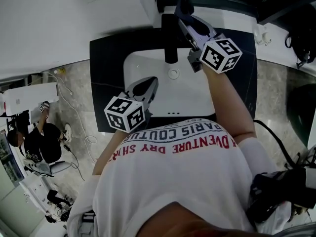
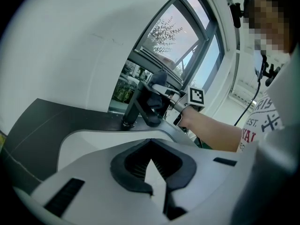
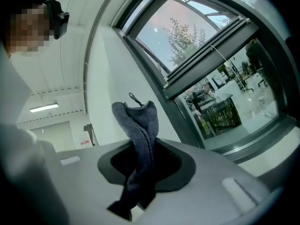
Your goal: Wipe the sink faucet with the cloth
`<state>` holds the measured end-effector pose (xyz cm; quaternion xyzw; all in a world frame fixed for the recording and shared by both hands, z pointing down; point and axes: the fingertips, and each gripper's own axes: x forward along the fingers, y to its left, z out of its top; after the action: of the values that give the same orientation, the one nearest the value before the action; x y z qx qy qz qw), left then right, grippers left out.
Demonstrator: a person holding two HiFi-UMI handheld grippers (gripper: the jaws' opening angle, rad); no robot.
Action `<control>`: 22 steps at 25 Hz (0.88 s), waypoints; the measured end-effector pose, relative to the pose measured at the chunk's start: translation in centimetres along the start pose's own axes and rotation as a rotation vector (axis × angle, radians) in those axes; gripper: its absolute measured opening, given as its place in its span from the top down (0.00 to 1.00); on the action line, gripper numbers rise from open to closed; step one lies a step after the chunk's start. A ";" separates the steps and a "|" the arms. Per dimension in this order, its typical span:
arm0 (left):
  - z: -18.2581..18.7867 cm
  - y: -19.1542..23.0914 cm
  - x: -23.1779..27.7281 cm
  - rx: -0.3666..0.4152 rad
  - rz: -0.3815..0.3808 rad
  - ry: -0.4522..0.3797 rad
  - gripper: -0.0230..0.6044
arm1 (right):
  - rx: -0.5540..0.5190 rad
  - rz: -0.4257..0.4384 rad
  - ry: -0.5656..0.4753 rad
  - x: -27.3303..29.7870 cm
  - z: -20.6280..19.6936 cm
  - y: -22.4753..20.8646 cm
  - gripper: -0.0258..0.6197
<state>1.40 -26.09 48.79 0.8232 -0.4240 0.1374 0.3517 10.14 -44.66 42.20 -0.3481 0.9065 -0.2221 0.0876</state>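
Right tongs (image 3: 143, 149): clamped shut on the grey cloth (image 3: 137, 125), which was pinched between the jaws with a folded end standing out past the tips.
Left tongs (image 2: 151, 156): closed tip to tip, with nothing held between them; only the white of the sink was seen through the gap behind the tips.
Faucet (image 1: 170, 38): a black faucet was seen standing at the rear edge of the white sink (image 1: 148, 65), which was set into the dark worktop (image 1: 106, 73).
Cloth position: the cloth was held at the upper rear part of the faucet, on its right side. In the left gripper view it appeared to be pressed against the faucet's top, though the contact could not be made out for certain.
Left tongs position: held in front of the faucet, over the sink, well apart from the faucet and taking no part in the wiping.
Done: the cloth was in the grip and at the faucet, so pick-up and approach were judged complete, and wiping was judged to be under way or about to be begun.
Left: no cleaned patch or streak could be told on the black surface, so the amount wiped could not be read. The spout, the neck and the base were judged to need passes yet.
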 end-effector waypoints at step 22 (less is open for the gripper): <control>0.2 0.3 0.5 0.029 0.037 -0.034 0.96 | 0.004 -0.291 0.399 0.2 -12.4 -5.7 0.84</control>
<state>1.40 -26.60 49.07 0.8225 -0.4430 0.1358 0.3298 9.50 -44.33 55.81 -0.4242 0.8457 -0.2984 -0.1256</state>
